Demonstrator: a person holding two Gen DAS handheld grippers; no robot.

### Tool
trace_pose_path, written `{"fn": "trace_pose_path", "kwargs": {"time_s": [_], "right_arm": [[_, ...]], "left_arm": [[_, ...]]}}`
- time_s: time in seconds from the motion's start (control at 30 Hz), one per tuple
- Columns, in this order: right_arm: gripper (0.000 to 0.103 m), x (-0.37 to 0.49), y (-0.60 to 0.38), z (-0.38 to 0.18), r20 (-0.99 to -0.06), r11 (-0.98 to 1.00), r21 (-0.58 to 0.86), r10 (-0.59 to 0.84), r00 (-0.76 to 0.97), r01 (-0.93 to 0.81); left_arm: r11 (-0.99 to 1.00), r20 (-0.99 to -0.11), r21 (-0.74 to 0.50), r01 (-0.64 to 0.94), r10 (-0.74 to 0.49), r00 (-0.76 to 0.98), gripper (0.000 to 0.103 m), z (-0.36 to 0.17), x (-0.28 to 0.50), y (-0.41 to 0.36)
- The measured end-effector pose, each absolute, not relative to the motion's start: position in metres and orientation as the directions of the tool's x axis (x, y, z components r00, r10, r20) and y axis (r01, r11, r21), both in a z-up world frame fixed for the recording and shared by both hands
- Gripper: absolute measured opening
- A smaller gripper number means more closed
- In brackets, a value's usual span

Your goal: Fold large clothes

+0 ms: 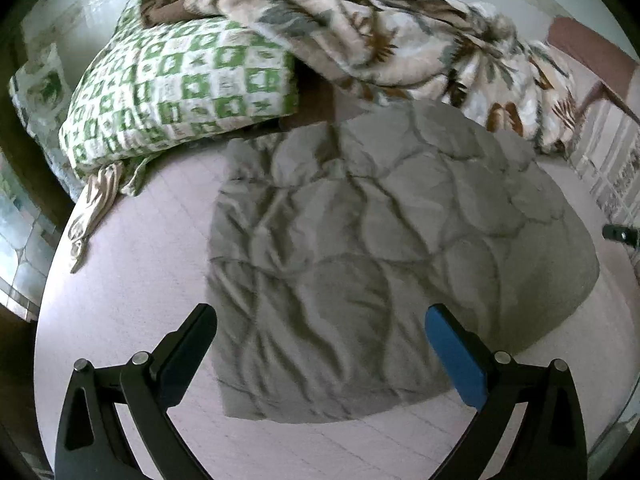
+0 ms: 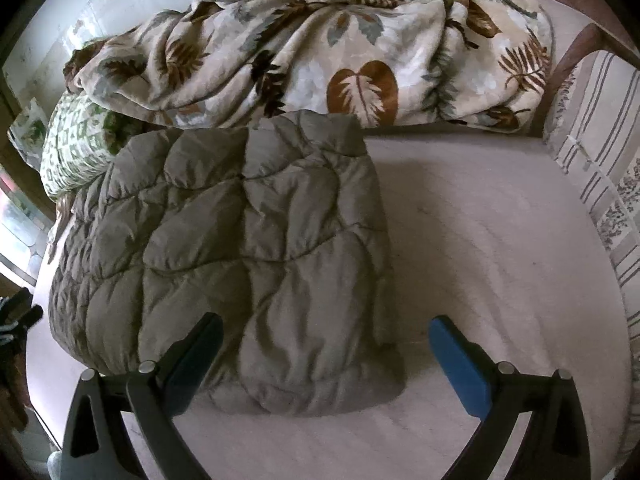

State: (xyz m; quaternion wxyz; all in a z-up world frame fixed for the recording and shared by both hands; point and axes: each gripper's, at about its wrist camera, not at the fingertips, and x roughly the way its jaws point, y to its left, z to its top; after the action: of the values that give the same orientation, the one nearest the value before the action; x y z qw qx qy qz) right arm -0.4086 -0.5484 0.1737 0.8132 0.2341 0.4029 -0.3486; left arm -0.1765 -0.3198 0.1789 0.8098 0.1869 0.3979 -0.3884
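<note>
Hovering nearest in the left wrist view, the left gripper [image 1: 320,316] has its jaws spread wide and holds nothing; its two fingers, one with a blue pad, frame the near edge of a grey quilted jacket [image 1: 372,256]. The jacket lies folded into a puffy block on the pale bed sheet [image 1: 132,280], with bare sheet on its left and along its near edge.

In the right wrist view, the right gripper [image 2: 326,326] is likewise spread wide and empty, poised above the jacket's [image 2: 240,248] near right corner (whether a finger touches the cloth cannot be told). To the right of the jacket, the sheet [image 2: 492,240] runs bare to a striped cushion [image 2: 596,152] at the bed's right edge.

Farther back on the left, a green and white checked pillow [image 1: 180,92] sits just beyond the jacket's far left corner. Across the far side of the bed, a crumpled blanket with a leaf print [image 2: 320,40] is heaped, with its near edge just behind the jacket's far end. Beyond it is a pale wall [image 1: 80,20].
</note>
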Motion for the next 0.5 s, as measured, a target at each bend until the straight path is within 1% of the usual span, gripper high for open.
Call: {"fn": "trace_pose_path", "kwargs": {"time_s": [0.2,0.33,0.5], "right_arm": [[0.103,-0.414,-0.562,0.17,-0.826,0.63,0.113,-0.371,0.425,0.769],[0.103,-0.412,-0.571,0.16,-0.836,0.621,0.131,-0.35,0.422,0.773],[0.103,-0.409,-0.581,0.151,-0.844,0.615,0.118,-0.351,0.405,0.779]], "left_arm": [[0.673,-0.814,-0.122,0.729,-0.488,0.315,0.103,0.174,-0.133,-0.315],[0.685,-0.829,-0.213,0.697,-0.504,0.241,0.103,0.158,-0.106,-0.322],[0.734,-0.865,-0.203,0.648,-0.444,0.233,0.103,0.128,-0.082,-0.328]]}}
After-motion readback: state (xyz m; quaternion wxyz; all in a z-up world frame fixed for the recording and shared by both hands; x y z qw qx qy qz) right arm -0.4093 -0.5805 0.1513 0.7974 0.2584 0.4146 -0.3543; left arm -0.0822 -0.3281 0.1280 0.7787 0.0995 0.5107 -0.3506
